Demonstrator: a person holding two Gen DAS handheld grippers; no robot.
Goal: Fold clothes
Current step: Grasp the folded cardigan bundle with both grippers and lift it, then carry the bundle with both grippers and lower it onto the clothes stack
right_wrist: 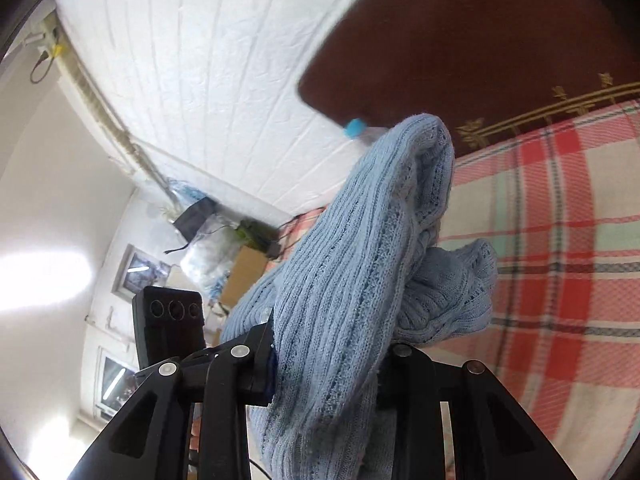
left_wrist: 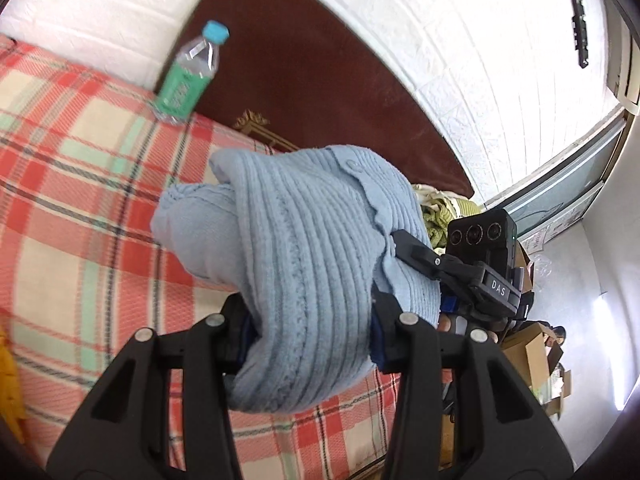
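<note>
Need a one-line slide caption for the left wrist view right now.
Left tongs grip a bunched light blue knit sweater above a plaid bedspread, water bottle behind.

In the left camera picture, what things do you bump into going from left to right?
Plaid bedspread → water bottle → blue knit sweater held in the left gripper → right gripper pinching the sweater's edge → cardboard boxes.
</note>
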